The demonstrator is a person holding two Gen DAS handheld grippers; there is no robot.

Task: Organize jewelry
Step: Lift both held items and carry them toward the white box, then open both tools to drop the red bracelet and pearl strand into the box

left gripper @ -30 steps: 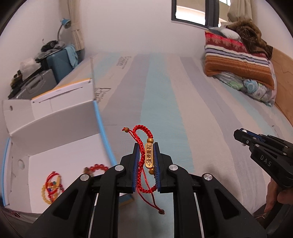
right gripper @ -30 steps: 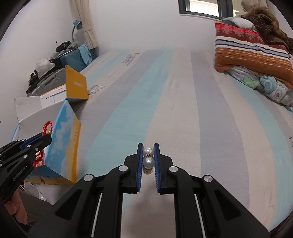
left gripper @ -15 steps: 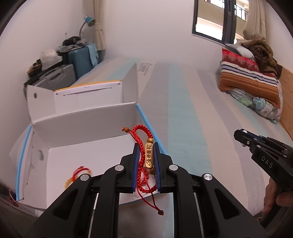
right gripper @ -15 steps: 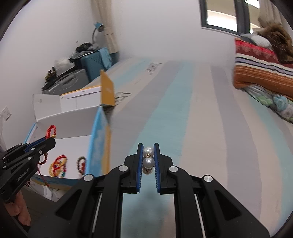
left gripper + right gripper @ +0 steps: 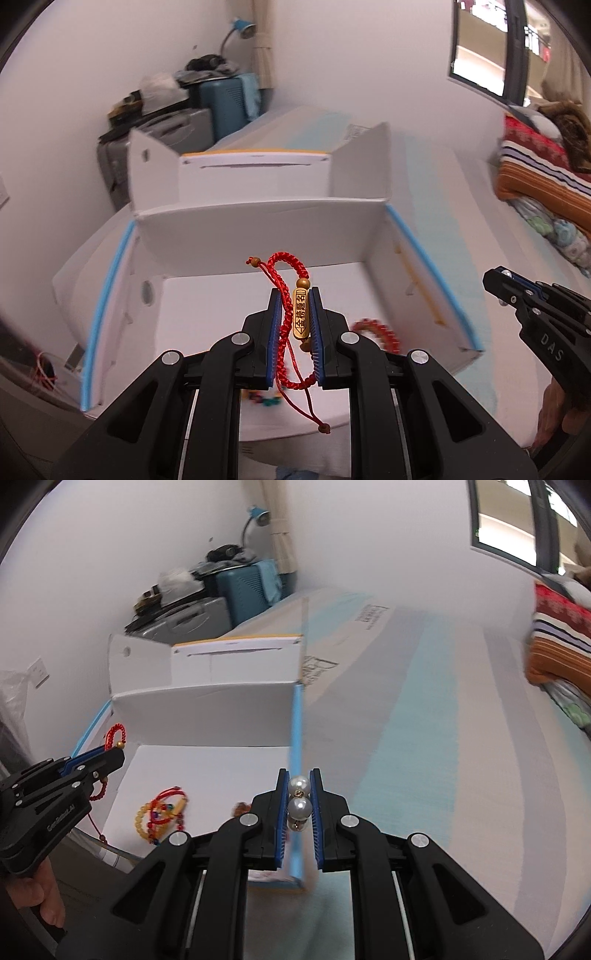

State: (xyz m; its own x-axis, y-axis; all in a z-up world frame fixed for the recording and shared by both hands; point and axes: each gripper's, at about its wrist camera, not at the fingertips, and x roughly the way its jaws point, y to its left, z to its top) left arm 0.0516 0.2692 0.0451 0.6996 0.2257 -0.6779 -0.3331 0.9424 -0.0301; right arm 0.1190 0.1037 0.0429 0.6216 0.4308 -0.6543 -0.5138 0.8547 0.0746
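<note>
The left gripper (image 5: 295, 325) has its fingers (image 5: 274, 332) closed on a red braided bracelet (image 5: 286, 295) with a gold tag, whose loop sticks up above the tips while its cords dangle below. It hangs over the inside of an open white box (image 5: 258, 229) with blue edges, which sits on a striped bed (image 5: 461, 206). On the box floor lie a red bead bracelet (image 5: 380, 332), partly hidden by the gripper, and a tangle of yellow and red beads (image 5: 162, 812). The right gripper (image 5: 299, 805) pinches a pearl earring (image 5: 299, 797), two white pearls stacked between its fingers (image 5: 281, 805), and is held just above the box's blue right edge. Beyond the box, a blue suitcase (image 5: 225, 99) stands by the wall, and a striped pillow (image 5: 535, 170) lies at the far right of the bed.
</note>
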